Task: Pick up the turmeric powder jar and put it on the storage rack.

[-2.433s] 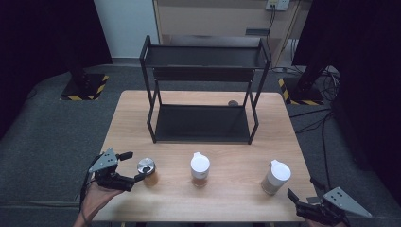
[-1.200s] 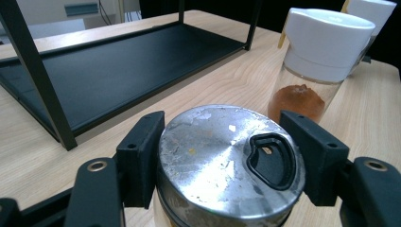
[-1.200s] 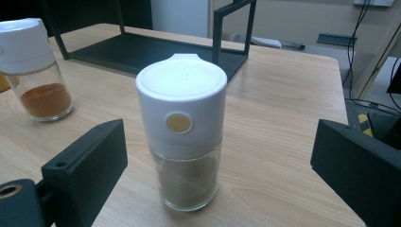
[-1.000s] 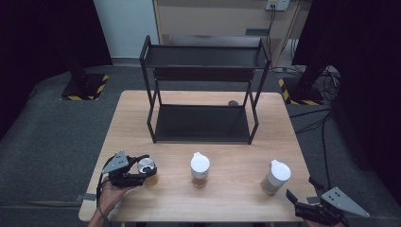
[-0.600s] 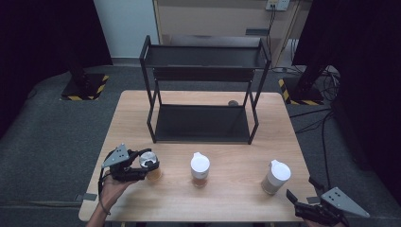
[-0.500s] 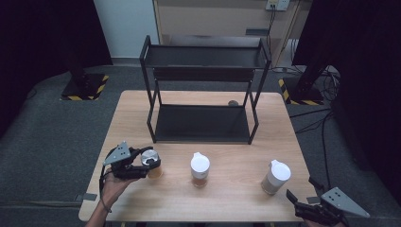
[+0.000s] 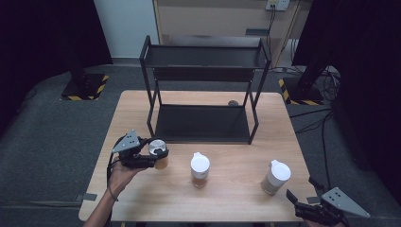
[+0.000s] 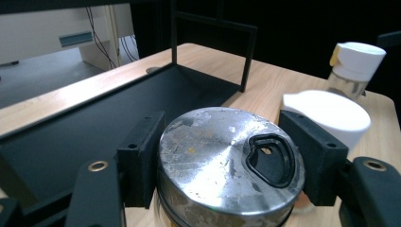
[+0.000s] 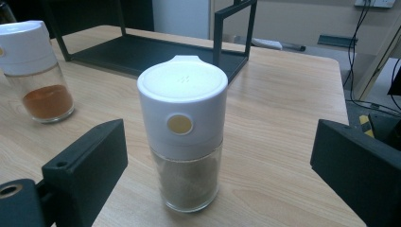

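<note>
**High view: metal-lidded jar pinched in the left gripper, right gripper spread before a spice jar**

High view shows a wooden table (image 7: 142, 113) with a black two-tier rack (image 7: 203, 90) standing toward its far side. At the left front, the person's left hand (image 7: 120, 176) holds the left gripper (image 7: 150, 158), and between its jaws sits the metal-lidded jar (image 7: 158, 153), just off the rack's front left corner. Whether the jar's base touches the table cannot be told from this view.

Left gripper view gives the grip close up: the two black pads (image 8: 142, 156) press on opposite sides of the jar just under its lid, so the gripper is pinching the jar (image 8: 227, 165). The lid is scuffed bare metal with a black-rimmed opening in it. Beyond it lies the rack's lower shelf (image 8: 94, 123), and to the right stand two white-capped spice jars, one near (image 8: 331, 116) and one farther off (image 8: 354, 64).

In the high view those two jars stand on the front half of the table: the orange-spice jar (image 7: 200, 169) near the middle, and the pale-spice jar (image 7: 275, 177) to the right, well apart from each other. The right gripper (image 7: 302, 208) sits low at the table's front right corner, near the pale-spice jar but not touching it.

Right gripper view looks straight at the pale-spice jar (image 9: 184, 132), upright on the wood, with the jaws spread wide to either side of it and clear of it. The orange-spice jar (image 9: 35, 71) stands at the far left.
</note>
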{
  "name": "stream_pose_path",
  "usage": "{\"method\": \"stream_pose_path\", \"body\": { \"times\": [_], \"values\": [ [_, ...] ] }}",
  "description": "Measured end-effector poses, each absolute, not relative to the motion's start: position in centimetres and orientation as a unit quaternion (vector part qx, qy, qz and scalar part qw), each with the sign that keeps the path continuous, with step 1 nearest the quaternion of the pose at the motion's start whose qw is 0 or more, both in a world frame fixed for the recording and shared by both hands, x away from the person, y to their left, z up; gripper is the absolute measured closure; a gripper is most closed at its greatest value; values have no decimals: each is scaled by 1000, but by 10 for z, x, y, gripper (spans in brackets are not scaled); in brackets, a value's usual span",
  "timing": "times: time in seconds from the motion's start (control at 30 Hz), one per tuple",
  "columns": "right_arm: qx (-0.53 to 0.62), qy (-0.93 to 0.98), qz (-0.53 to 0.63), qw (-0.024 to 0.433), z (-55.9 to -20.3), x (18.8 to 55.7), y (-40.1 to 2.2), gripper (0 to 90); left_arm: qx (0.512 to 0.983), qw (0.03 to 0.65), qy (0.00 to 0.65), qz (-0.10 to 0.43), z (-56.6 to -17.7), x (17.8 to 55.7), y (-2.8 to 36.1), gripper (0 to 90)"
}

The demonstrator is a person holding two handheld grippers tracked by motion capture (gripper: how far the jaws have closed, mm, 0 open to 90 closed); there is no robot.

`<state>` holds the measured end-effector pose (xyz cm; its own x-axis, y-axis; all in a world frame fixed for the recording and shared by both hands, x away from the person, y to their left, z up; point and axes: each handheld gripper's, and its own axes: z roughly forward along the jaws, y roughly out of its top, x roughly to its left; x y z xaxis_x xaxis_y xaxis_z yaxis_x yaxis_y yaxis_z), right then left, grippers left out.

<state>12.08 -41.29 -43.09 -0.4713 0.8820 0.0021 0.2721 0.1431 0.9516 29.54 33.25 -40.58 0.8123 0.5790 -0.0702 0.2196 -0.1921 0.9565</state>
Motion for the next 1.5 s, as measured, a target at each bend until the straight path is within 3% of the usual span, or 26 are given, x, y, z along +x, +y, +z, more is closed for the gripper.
{"method": "stream_pose_path", "body": {
  "times": [0.57,0.87,1.5],
  "values": [
    [417,692,506,301,-431,121,-414,50,729,596,289,170,-396,340,293,341],
    [418,691,507,301,-432,121,-414,51,715,587,318,208,-392,358,274,341],
    [419,690,509,300,-432,121,-415,52,672,586,379,247,-409,384,256,341]
  ]
}}
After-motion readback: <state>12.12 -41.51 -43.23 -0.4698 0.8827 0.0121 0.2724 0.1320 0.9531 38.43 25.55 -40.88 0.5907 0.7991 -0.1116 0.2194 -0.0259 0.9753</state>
